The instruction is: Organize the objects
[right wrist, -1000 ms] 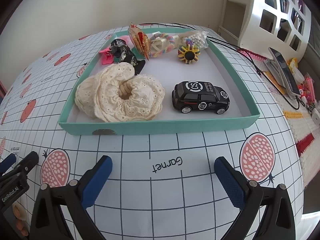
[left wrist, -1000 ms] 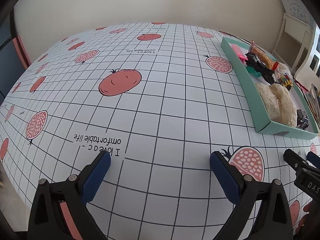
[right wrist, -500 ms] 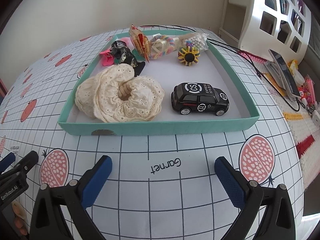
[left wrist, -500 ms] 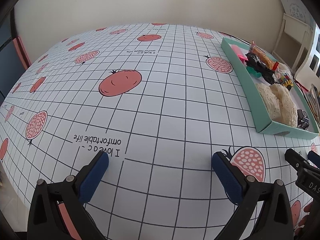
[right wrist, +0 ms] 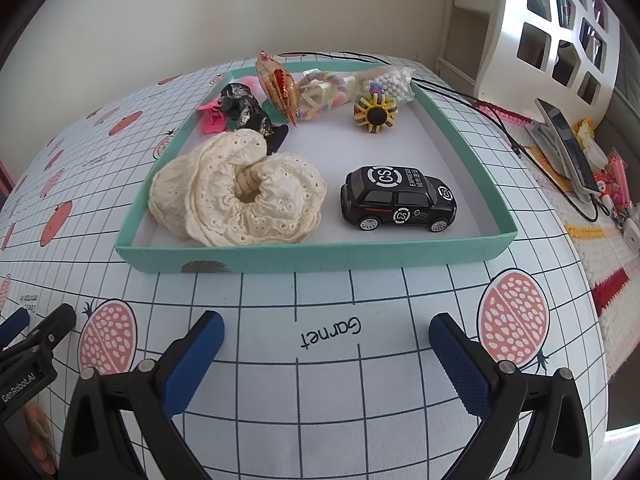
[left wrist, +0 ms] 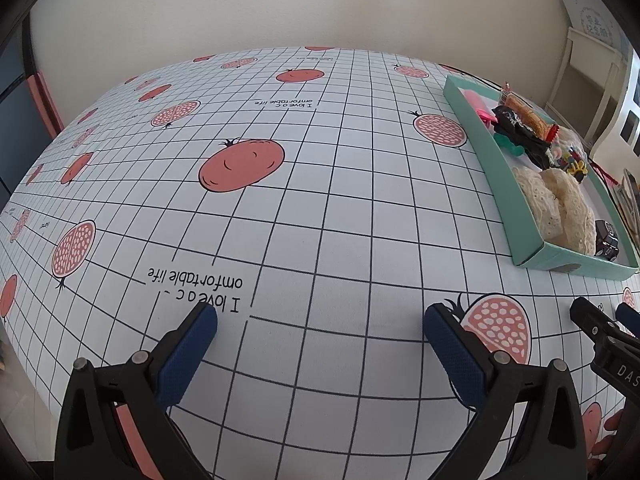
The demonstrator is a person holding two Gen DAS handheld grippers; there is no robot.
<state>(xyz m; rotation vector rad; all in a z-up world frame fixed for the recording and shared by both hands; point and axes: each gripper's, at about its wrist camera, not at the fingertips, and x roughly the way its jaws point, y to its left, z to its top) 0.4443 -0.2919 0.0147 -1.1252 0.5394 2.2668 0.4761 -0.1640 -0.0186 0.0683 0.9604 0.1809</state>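
A teal tray [right wrist: 312, 258] sits ahead of my right gripper [right wrist: 326, 330], which is open over the gridded cloth with nothing between its fingers. Inside lie a cream lace scrunchie [right wrist: 240, 196], a black toy car [right wrist: 398, 200], a yellow striped wheel toy [right wrist: 375, 113], a black hair clip [right wrist: 244, 110], pink clips [right wrist: 211, 116], a pastel braided band [right wrist: 326, 92] and a bag of white beads [right wrist: 390, 80]. My left gripper [left wrist: 320, 320] is open over bare cloth, with the tray [left wrist: 492, 152] far to its right.
The tablecloth [left wrist: 280, 208] has a black grid with pomegranate prints. Right of the tray lie cables [right wrist: 500, 120], a phone on a stand [right wrist: 564, 148] and small stationery [right wrist: 616, 188]. A white shelf unit [right wrist: 560, 32] stands behind. The other gripper shows at each view's edge.
Both grippers have drifted slightly back from the tray; they stay open and nothing in the tray has moved.
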